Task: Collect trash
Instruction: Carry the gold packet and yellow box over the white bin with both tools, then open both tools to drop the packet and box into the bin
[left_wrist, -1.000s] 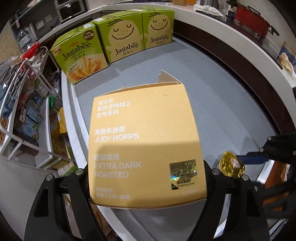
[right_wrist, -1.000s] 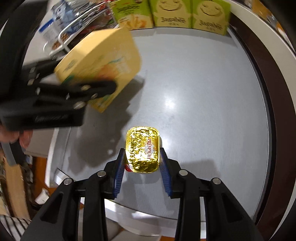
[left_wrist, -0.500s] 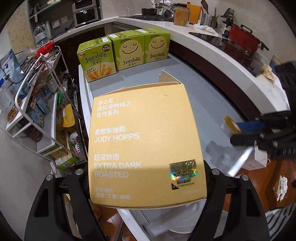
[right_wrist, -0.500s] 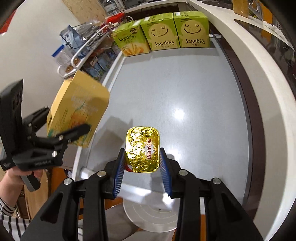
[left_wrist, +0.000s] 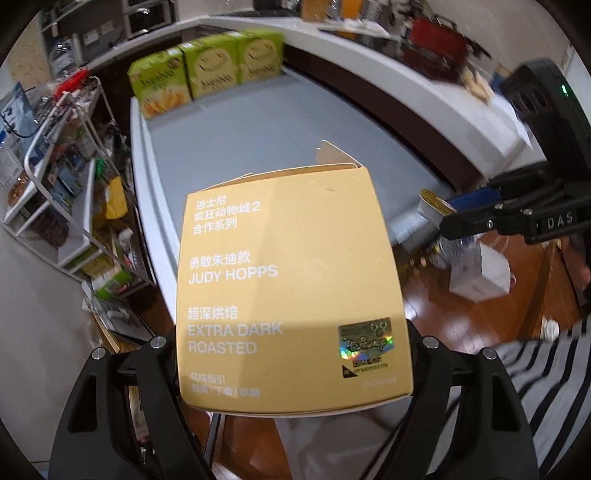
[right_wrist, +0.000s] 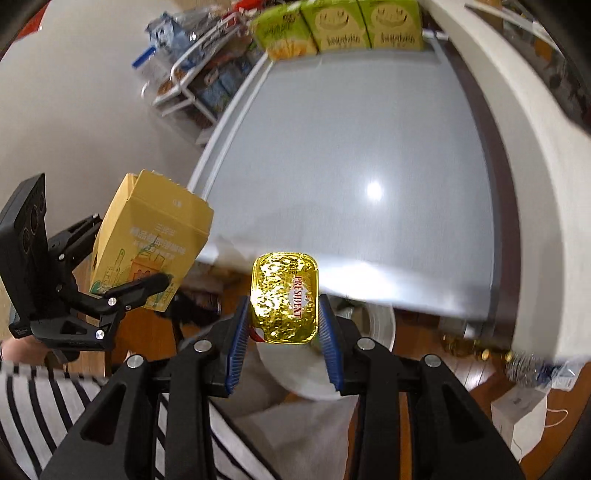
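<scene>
My left gripper (left_wrist: 291, 354) is shut on an open yellow cardboard box (left_wrist: 288, 288) printed "JUDY HOPPS"; the box hides its fingertips. It also shows in the right wrist view (right_wrist: 147, 240), held beyond the near edge of the grey counter (right_wrist: 351, 155). My right gripper (right_wrist: 284, 325) is shut on a gold-foil butter portion (right_wrist: 284, 299) marked "PRESIDENT", held over a white round bin (right_wrist: 373, 325) below the counter edge. The butter portion shows at the right of the left wrist view (left_wrist: 432, 205).
Three green Jagabee boxes (left_wrist: 207, 70) stand at the counter's far end. A wire rack of snacks (left_wrist: 55, 166) stands to the left. A white carton (right_wrist: 517, 413) sits on the wooden floor. A raised white ledge (right_wrist: 535, 147) runs along the counter's right side.
Both grippers have pulled back from over the counter, past its near edge, each still holding its item. The floor and the bin have come into view.
</scene>
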